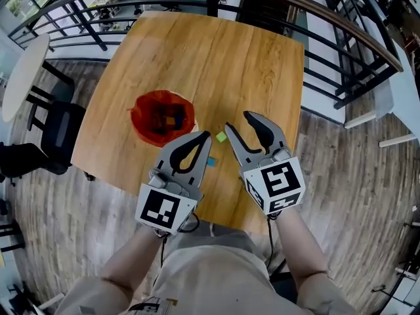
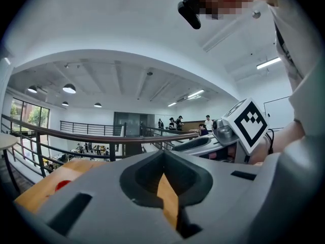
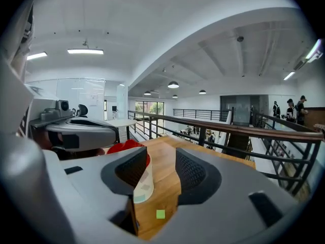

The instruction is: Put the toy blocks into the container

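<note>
Right tool (image 1: 237,120) stood released, empty; green block (image 1: 221,137) lay on surface (image 1: 197,58) just ahead, below its gap. Left tool (image 1: 207,135) clenched, empty.

Grey left claw (image 1: 205,136), grey right claw (image 1: 237,119), black-and-white marker cubes (image 1: 159,210), black cable (image 1: 270,239), beige clothing (image 1: 210,271)

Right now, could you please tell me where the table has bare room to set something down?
The far half of the table, between the red container and the railing, is bare, as is the stretch ahead of the right tongs. The near edge is crowded: container, green block, blue block and the left tongs are close together.
</note>
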### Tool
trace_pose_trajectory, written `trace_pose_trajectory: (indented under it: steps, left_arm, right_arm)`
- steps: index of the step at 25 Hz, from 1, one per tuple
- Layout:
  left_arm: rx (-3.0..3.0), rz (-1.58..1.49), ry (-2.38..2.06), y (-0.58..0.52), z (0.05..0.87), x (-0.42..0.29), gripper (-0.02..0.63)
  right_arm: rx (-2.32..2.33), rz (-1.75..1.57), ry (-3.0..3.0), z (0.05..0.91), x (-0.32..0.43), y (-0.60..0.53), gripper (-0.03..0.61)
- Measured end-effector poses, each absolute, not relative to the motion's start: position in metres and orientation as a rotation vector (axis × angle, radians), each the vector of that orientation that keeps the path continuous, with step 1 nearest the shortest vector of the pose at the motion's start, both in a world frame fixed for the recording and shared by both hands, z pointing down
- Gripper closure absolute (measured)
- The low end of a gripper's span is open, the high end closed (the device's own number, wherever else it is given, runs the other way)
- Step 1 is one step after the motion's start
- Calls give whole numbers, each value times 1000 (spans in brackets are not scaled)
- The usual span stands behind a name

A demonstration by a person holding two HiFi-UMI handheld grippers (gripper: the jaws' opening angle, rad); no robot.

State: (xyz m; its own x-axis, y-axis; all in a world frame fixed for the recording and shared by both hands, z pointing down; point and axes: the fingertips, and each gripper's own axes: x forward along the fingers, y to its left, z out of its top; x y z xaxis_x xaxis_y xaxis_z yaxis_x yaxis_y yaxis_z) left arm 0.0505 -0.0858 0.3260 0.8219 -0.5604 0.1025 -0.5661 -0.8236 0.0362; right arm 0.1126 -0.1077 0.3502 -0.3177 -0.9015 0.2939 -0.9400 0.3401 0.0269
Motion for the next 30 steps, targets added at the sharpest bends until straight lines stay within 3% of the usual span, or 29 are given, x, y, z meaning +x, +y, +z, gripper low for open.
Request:
trace_pose_trajectory:
  steps: [30]
  left_arm:
    - [2661,442,-818,-109,557,63,603]
  right_arm:
    - [1391,615,-2119,639,114,-140,386]
